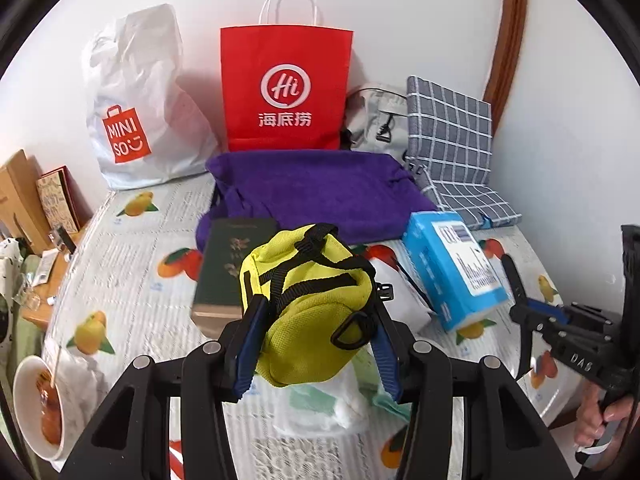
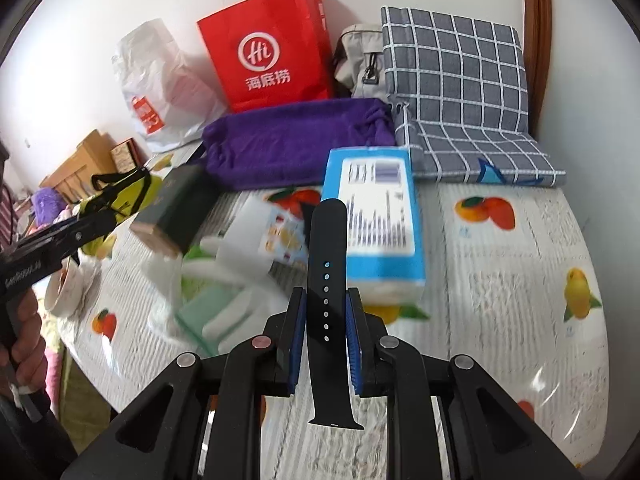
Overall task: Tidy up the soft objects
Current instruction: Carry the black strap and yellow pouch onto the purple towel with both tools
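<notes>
In the left wrist view my left gripper (image 1: 316,312) is shut on a small yellow pouch (image 1: 308,304) with black straps, held above the table. In the right wrist view my right gripper (image 2: 326,300) is shut on a black watch strap (image 2: 328,280) that stands upright between the blue pads. The right gripper (image 1: 520,300) also shows at the right edge of the left wrist view with a hand on its handle; the left gripper (image 2: 120,200) with the yellow pouch (image 2: 136,196) shows at the left of the right wrist view. A purple towel (image 1: 320,192) lies at the back of the table.
On the fruit-print tablecloth (image 2: 500,300) lie a blue tissue pack (image 2: 376,224), a dark green book (image 1: 228,268), a white packet (image 2: 264,236) and a plastic-wrapped pack (image 2: 212,308). A red paper bag (image 1: 286,88), a white plastic bag (image 1: 140,112), a grey bag (image 1: 376,120) and a checked cushion (image 1: 452,148) stand at the wall. A bowl (image 1: 36,396) sits front left.
</notes>
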The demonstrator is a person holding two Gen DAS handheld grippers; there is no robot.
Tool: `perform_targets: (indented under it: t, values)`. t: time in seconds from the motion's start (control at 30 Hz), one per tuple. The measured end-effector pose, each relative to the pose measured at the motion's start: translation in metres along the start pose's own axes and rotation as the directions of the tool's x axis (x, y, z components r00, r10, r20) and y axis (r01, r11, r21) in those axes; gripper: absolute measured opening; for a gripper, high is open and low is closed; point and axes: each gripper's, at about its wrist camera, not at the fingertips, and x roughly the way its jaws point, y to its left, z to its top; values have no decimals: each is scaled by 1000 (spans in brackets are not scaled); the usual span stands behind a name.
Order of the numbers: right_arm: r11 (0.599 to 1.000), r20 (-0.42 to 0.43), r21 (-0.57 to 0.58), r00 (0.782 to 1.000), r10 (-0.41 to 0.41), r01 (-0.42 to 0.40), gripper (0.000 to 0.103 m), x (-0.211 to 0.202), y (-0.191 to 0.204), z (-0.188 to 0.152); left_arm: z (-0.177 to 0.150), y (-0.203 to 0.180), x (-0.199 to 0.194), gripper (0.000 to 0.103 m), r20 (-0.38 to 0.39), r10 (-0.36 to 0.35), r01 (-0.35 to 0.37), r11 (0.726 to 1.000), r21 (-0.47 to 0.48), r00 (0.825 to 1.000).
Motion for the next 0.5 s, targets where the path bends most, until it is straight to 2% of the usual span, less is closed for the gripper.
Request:
perform_targets:
  t: [0.33,0.5]
  values:
    - [1000,44,16,999,14,-15,19,14,-4,62,43,20,25,47,26,4,-4,1000,-14,1000]
    - [999,58,12,998,29,-30,19,29,-7,92,66,27,49,47,19,20,-20,1000,-11,1000]
